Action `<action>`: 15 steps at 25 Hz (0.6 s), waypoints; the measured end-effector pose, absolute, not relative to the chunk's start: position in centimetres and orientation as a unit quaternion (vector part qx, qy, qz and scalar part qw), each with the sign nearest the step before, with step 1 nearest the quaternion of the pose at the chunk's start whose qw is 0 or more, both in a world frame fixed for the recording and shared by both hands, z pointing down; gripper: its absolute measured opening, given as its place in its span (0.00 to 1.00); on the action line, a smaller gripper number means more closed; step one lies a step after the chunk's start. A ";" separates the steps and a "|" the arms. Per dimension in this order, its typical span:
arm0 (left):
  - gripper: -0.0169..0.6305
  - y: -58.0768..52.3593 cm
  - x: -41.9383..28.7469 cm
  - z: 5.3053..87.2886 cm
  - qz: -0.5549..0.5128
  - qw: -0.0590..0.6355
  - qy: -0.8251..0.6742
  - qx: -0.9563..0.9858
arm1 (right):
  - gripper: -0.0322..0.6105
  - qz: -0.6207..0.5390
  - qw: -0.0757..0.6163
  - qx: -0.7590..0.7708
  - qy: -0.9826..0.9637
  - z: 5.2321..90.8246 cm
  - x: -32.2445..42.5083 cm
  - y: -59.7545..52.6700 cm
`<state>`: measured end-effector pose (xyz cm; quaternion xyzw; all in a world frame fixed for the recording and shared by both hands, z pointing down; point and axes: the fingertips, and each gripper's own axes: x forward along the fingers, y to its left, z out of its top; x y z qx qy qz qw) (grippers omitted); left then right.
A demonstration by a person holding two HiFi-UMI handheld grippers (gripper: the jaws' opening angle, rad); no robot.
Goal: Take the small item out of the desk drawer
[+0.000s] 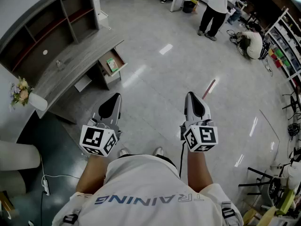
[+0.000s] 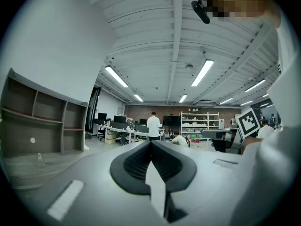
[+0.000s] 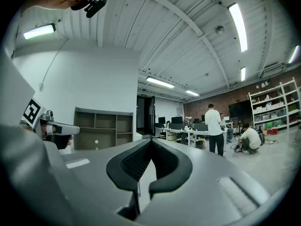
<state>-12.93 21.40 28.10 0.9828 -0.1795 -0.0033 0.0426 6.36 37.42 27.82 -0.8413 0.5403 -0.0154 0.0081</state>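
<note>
In the head view a grey curved desk (image 1: 70, 62) stands at the upper left, with its drawer (image 1: 112, 62) pulled open toward the floor. A small green item (image 1: 111, 64) lies inside the drawer. My left gripper (image 1: 114, 98) and my right gripper (image 1: 191, 97) hang side by side over bare floor, well short of the desk. Both point forward with jaws together and nothing between them. In the left gripper view the left gripper (image 2: 150, 142) is shut and empty. The right gripper (image 3: 151, 141) looks the same in the right gripper view.
Open shelves (image 1: 51, 25) rise behind the desk, and a flower bunch (image 1: 20, 91) sits at its left end. Two people (image 1: 214, 6) are at the far right near desks and racks (image 1: 284, 46). Glossy grey floor (image 1: 160, 74) lies between me and the drawer.
</note>
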 end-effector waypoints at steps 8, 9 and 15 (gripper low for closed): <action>0.03 21.6 -13.2 28.4 -0.004 0.047 -0.178 0.983 | 0.07 -0.023 0.003 -0.837 0.547 28.6 5.7 37.1; 0.03 21.6 -13.1 28.4 -0.004 0.047 -0.178 0.983 | 0.07 -0.022 0.002 -0.836 0.548 28.6 5.7 37.1; 0.03 21.5 -12.6 28.4 -0.001 0.049 -0.178 0.983 | 0.07 -0.024 -0.001 -0.833 0.553 28.6 6.1 36.7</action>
